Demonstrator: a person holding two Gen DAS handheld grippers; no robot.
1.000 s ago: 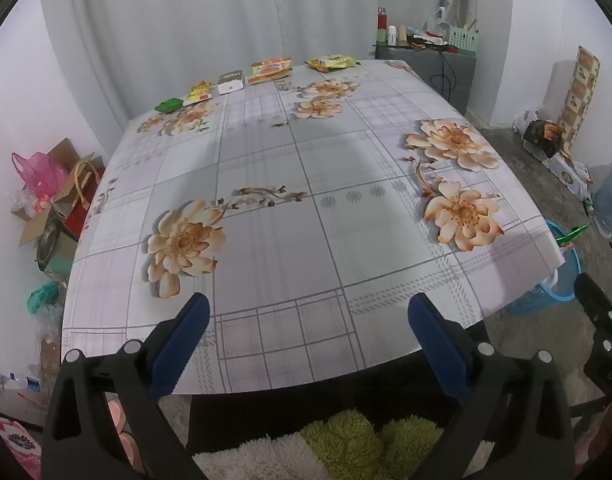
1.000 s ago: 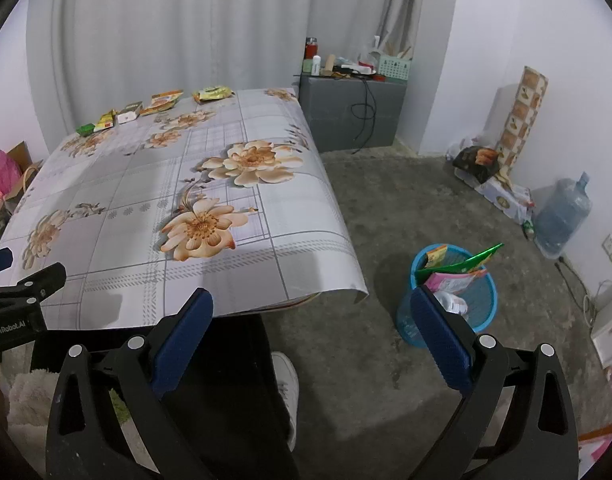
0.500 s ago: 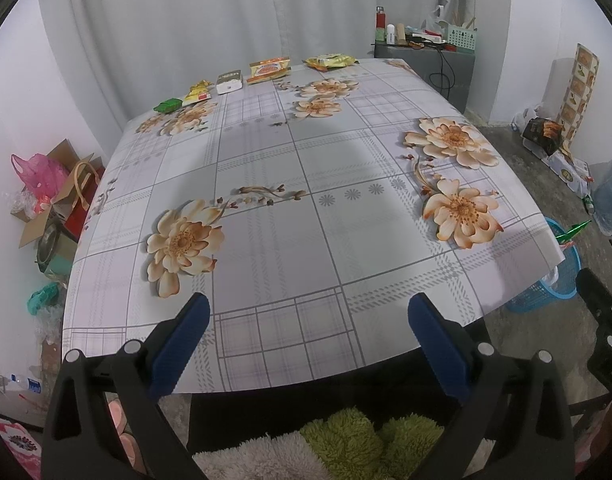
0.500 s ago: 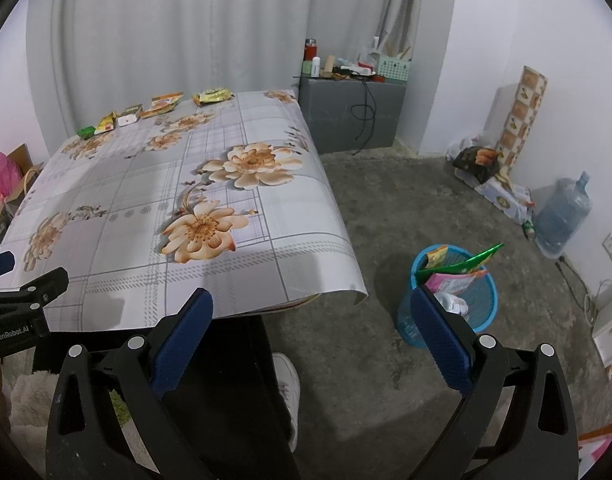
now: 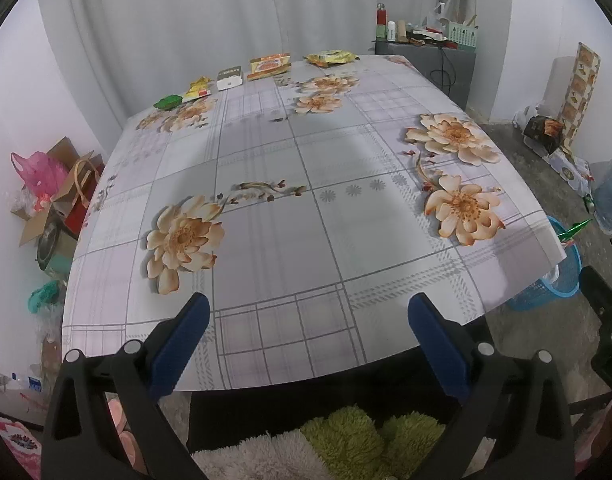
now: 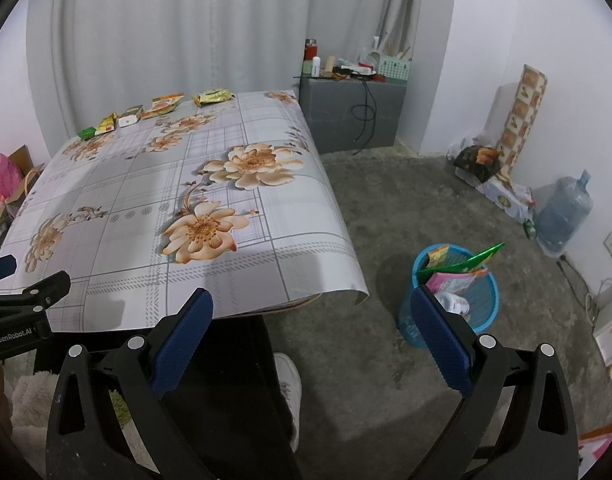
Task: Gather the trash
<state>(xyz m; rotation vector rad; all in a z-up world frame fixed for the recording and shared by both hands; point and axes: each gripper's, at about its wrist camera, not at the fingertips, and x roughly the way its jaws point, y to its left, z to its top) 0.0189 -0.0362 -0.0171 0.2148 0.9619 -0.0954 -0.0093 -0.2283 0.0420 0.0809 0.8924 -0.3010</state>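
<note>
Several pieces of trash lie in a row at the far edge of the floral table (image 5: pixel 306 216): a green packet (image 5: pixel 168 102), a yellow wrapper (image 5: pixel 198 88), a white box (image 5: pixel 230 78), an orange packet (image 5: pixel 269 66) and a yellow-green bag (image 5: pixel 329 58). They also show in the right wrist view, with the white box (image 6: pixel 130 115) among them. A blue bin (image 6: pixel 453 292) with wrappers in it stands on the floor right of the table. My left gripper (image 5: pixel 307 320) is open and empty over the near table edge. My right gripper (image 6: pixel 311 320) is open and empty, off the table's near right corner.
A grey cabinet (image 6: pixel 351 116) with bottles and clutter stands behind the table. A water jug (image 6: pixel 561 216) and bags lie along the right wall. Boxes and a pink bag (image 5: pixel 38 172) sit on the floor left of the table. My left gripper's body (image 6: pixel 22 312) shows at the left.
Both views have shifted only slightly; the left gripper has crept a little forward over the table edge. Both grippers stay open and empty.
</note>
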